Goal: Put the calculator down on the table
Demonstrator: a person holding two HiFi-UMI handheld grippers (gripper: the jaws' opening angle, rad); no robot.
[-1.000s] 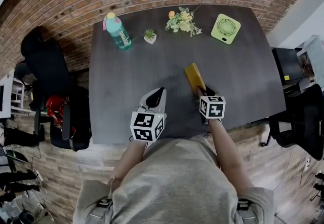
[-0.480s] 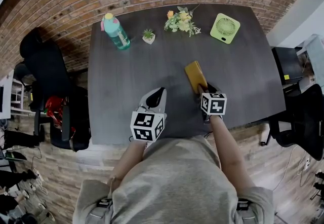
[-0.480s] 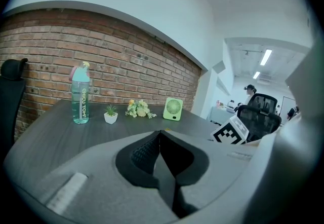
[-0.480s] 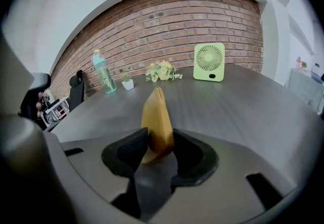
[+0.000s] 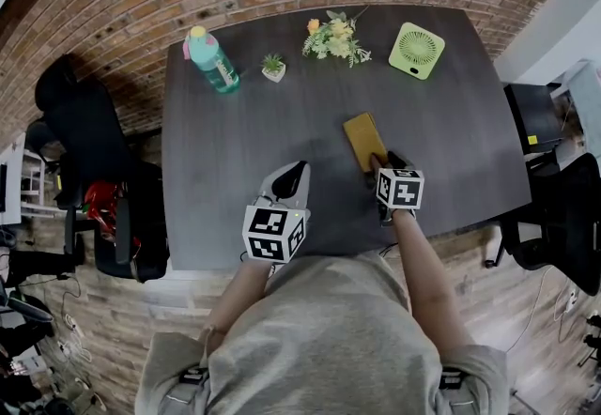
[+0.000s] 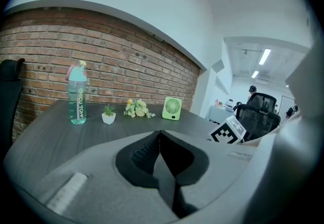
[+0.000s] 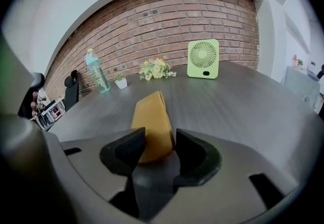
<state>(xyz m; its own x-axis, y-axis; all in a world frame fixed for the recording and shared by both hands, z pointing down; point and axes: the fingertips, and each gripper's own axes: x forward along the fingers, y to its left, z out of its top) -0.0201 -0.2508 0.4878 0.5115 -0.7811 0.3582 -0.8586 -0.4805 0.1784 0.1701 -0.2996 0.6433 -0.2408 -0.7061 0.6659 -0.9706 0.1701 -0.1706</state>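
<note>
The yellow calculator [image 5: 364, 142] lies on the dark table [image 5: 235, 141], right of centre, its long side pointing away from me. In the right gripper view its near end [image 7: 152, 125] sits between the jaws of my right gripper [image 7: 159, 144], which are opening and stand a little apart from it. In the head view the right gripper [image 5: 380, 162] is just behind the calculator's near end. My left gripper [image 5: 286, 186] hovers over the table's front part, shut and empty; its pads meet in the left gripper view [image 6: 159, 137].
Along the far edge stand a teal bottle [image 5: 213, 60], a small potted plant [image 5: 273, 68], a bunch of flowers [image 5: 335, 38] and a green fan [image 5: 417, 50]. Black chairs stand at the left [image 5: 89, 136] and the right [image 5: 563, 216] of the table.
The calculator has tipped from standing on its edge to lying flatter on the table. The right gripper's jaws have widened around it. The left gripper has kept still.
</note>
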